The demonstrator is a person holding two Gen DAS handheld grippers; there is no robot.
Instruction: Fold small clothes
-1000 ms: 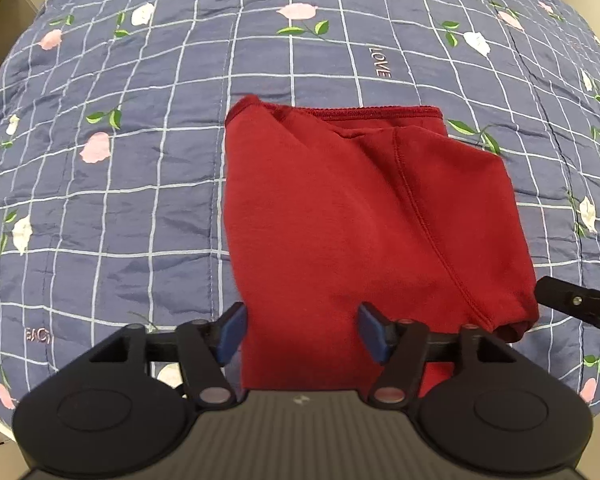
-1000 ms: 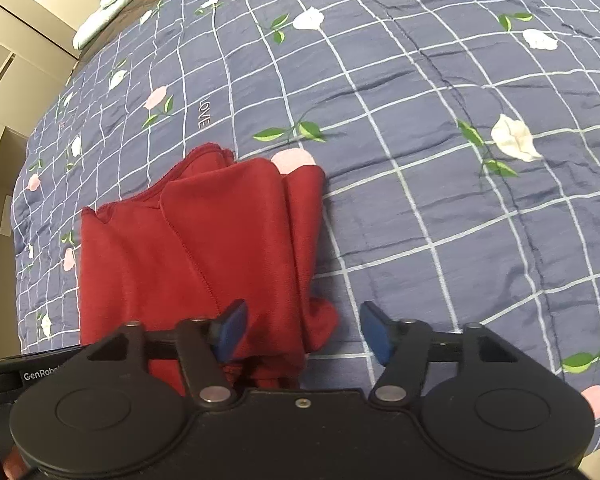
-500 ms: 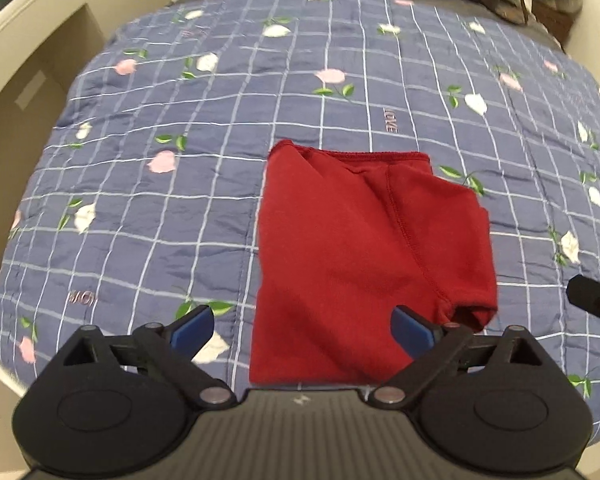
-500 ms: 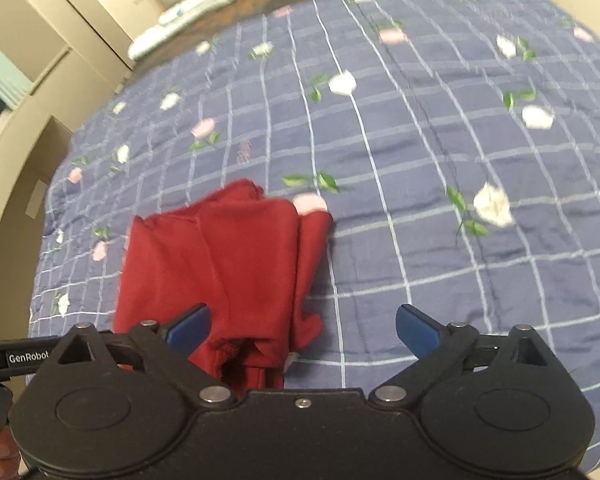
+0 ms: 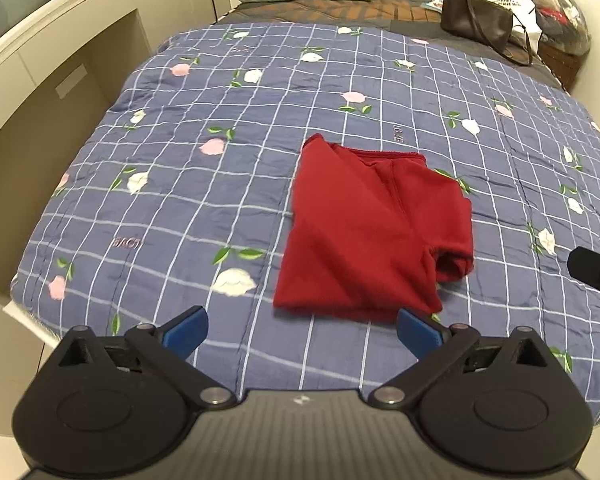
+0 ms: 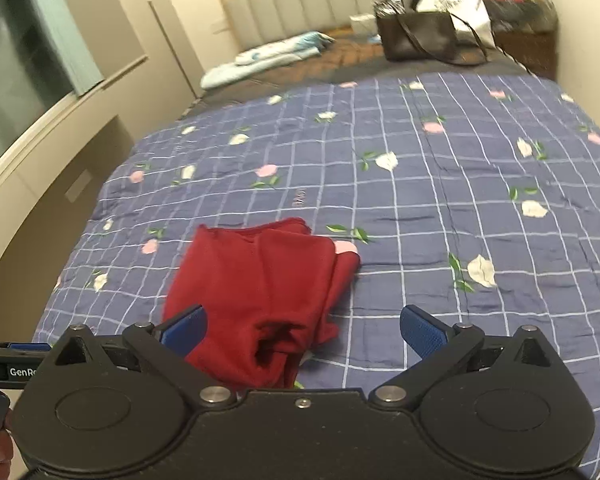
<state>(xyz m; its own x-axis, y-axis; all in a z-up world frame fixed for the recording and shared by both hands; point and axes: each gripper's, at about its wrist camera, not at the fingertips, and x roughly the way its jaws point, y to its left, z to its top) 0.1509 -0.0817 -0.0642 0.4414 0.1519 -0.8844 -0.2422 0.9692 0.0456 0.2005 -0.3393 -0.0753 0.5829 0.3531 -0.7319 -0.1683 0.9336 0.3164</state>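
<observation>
Folding looks complete: red garment (image 5: 374,236) lies on the bed (image 5: 180,200). Left tongs (image 5: 302,334) and right tongs (image 6: 302,332) are opening, nothing between; withdraw clear without snagging cloth.

Two downward wrist views, shared bedspread (image 5: 228,208)

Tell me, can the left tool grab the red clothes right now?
Probably yes. The left tool is opening, nothing between its blue pads, and the folded red clothes lie just ahead on the quilt with nothing in the way. It would have to come down first.
</observation>
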